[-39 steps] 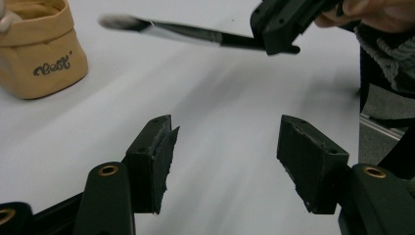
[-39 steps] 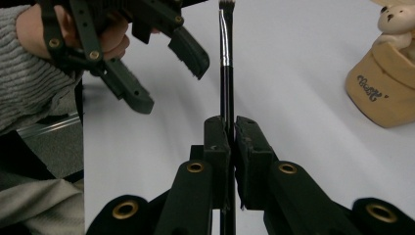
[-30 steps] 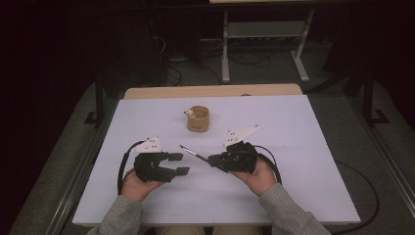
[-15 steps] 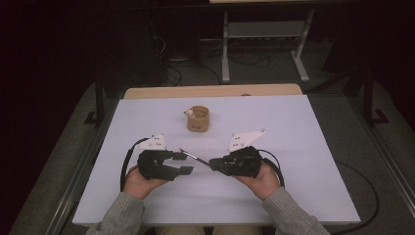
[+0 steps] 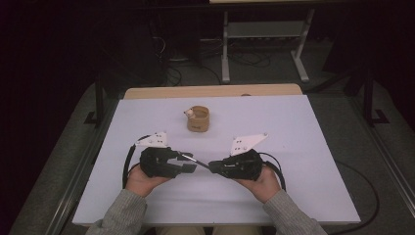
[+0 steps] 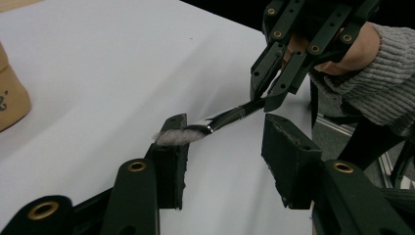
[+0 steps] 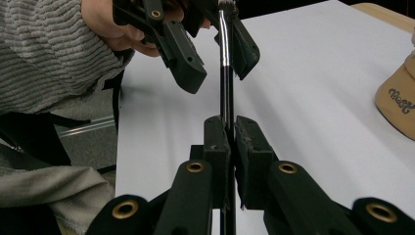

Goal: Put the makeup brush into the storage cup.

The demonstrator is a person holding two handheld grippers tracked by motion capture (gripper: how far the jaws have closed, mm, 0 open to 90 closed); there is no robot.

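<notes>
Behind the brush point(image 5: 195, 160), a cup point(image 5: 198, 119) stands clear; right gripper point(image 5: 214, 166) jaws clamp it, left gripper point(image 5: 188, 164) jaws closing, apart.

Dark script on tan cup point(image 7: 397, 105), not legible.

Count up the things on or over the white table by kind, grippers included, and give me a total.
Grippers: 2, left gripper and right gripper
Brushes: 1, brush
Tan cups: 1, cup
Total: 4
</notes>
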